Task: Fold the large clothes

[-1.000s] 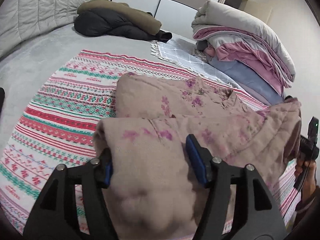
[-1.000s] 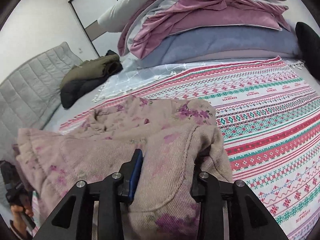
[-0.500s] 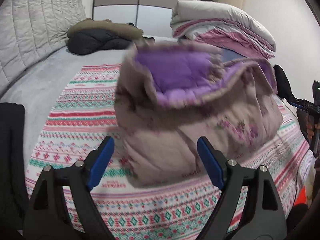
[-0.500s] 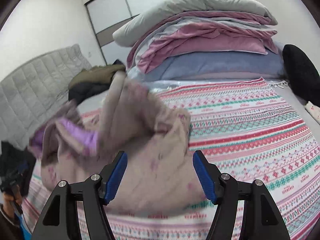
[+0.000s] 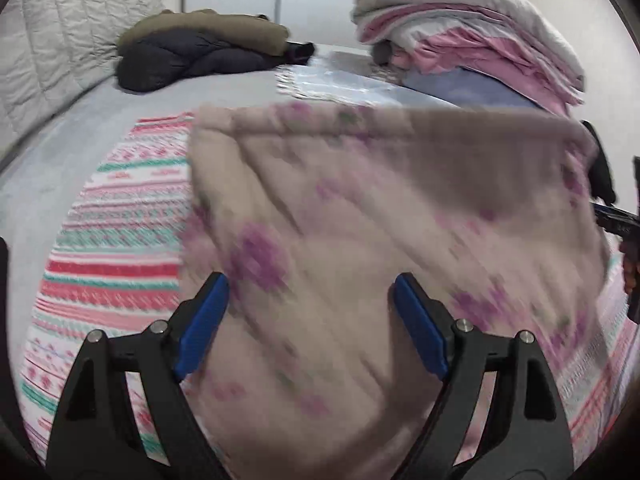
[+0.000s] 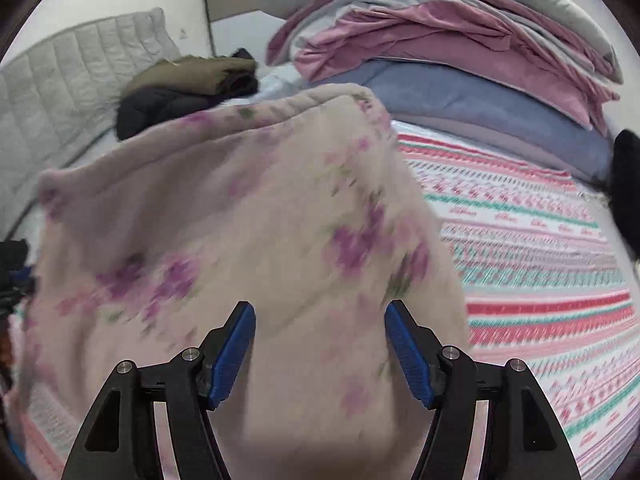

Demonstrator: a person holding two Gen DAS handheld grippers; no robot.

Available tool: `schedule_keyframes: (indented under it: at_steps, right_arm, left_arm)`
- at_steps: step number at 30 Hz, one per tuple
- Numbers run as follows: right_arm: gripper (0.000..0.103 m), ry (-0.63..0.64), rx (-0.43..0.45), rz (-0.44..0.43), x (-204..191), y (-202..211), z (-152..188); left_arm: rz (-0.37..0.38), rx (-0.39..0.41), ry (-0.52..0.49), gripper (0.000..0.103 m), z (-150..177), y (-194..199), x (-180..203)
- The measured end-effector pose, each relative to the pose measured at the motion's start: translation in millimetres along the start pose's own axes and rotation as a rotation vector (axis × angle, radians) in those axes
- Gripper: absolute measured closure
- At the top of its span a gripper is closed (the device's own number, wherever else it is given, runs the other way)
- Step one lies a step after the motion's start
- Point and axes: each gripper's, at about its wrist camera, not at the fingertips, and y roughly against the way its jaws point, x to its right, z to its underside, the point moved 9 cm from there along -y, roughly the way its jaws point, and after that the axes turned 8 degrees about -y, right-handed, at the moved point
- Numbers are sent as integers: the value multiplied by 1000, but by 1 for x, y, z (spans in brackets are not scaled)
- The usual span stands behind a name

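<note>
1. Garment (image 5: pixel 360 240): a padded, quilted floral piece, beige-pink w/ purple flowers. It lies in a folded bundle on the striped blanket (image 5: pixel 112 240) that covers the bed (image 5: pixel 60 140). Both wrist views are motion-blurred, so seams and edges are hard to read.
2. Left tool (image 5: pixel 308 320): jaws spread wide, blue pads apart, nothing between them. It hovers over the near part of the garment; contact cannot be told.
3. Right tool (image 6: pixel 320 352): jaws likewise wide apart and holding nothing, above the near right portion of the garment (image 6: pixel 240 220).
4. Handling (judgement): thick wadding makes it soft and bulky, prob. moderately heavy for cloth. It is not fragile or slippery, but it is springy, so folds may puff back open.
5. Where to grip (judgement): pinch at a firm outer edge or corner, e.g. the rolled far edge (image 6: pixel 320 100). Take all layers at once, w/ one tool per side so the load is shared. A grip in the middle of the padding would likely bunch the layers and slip.
6. Surroundings: stacked bedding (image 6: pixel 460 40) lies beyond on the right, and dark jackets (image 5: pixel 200 48) lie near the headboard (image 5: pixel 60 40). Both are well apart from the garment.
</note>
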Motion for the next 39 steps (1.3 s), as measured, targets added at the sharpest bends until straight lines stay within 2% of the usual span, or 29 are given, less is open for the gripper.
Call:
schedule_keyframes:
  at_steps: [1,3,4,5,6,7,8,9,10,11,12,14,16,19,21,23,26,28,29,31,32,34,35,36,37,39]
  right_arm:
    - [34,6,12,24,3,-3,-7]
    - [34,-15,86,141,19,-1,-31]
    - [33,-31,103,153,23,1,-36]
    - [30,-66,118,122,28,2,-43]
    - [26,-95,109,72,30,-1,-45]
    - [26,-114,94,38,32,-5,-45]
    - [26,-148,50,-12,33,-16,-45]
    - [26,-170,8,-34,34,-28,-43]
    - [27,-180,-20,-40,35,-37,-40]
    - [40,-183,-22,-39,38,-40,-38]
    - [62,-183,11,-46,34,-39,-40]
    - [81,-191,68,-35,29,-30,-48]
    - [85,-191,150,-62,20,-12,-61]
    - [87,-164,271,-49,14,14,-85]
    - [87,-161,329,-20,17,21,-103]
    - [87,-179,368,20,26,22,-118]
    - [87,-275,323,60,53,-5,-130]
    - [87,-315,233,68,62,-36,-123]
    - [85,-333,147,71,66,-59,-111]
    - [74,-332,48,76,68,-81,-90]
    - [68,-330,15,78,69,-87,-79]
    - [57,-343,11,25,71,-84,-76]
    - [40,-352,5,-4,72,-83,-81]
    - [28,-367,-18,-56,74,-78,-81]
    - [26,-373,-38,-96,75,-74,-81]
    - [25,-384,-72,-158,83,-68,-80]
  left_arm:
    - [-104,4,5,18,-9,2,-17]
    - [-215,36,24,18,-16,11,-42]
    - [-203,52,50,18,-19,13,-51]
    - [-169,45,76,18,-18,10,-55]
    - [-122,17,107,18,-14,4,-60]
    - [-59,-48,146,18,-7,-10,-62]
    - [-27,-94,174,20,-1,-20,-63]
    - [15,-116,205,32,3,-27,-62]
    - [94,-112,260,46,4,-31,-57]
    - [147,-94,298,71,2,-29,-53]
    - [172,-68,328,81,-2,-24,-47]
    - [156,-4,261,87,-18,-9,-30]
    - [123,59,200,89,-38,8,-17]
    - [94,185,191,90,-74,36,-19]
    - [58,247,191,90,-101,41,-27]
    - [13,286,193,90,-121,37,-38]
    - [-50,239,200,89,-131,1,-54]
    - [-89,137,194,89,-118,-41,-58]
    - [-95,84,188,87,-109,-59,-58]
    - [-88,-41,157,82,-82,-88,-54]
    - [-86,-75,149,78,-73,-97,-52]
    - [-62,-44,161,65,-70,-90,-53]
    - [-29,-36,179,45,-69,-85,-56]
    - [9,-40,199,25,-67,-79,-58]
    - [61,-46,221,21,-63,-74,-60]
    - [140,-65,244,21,-58,-67,-61]
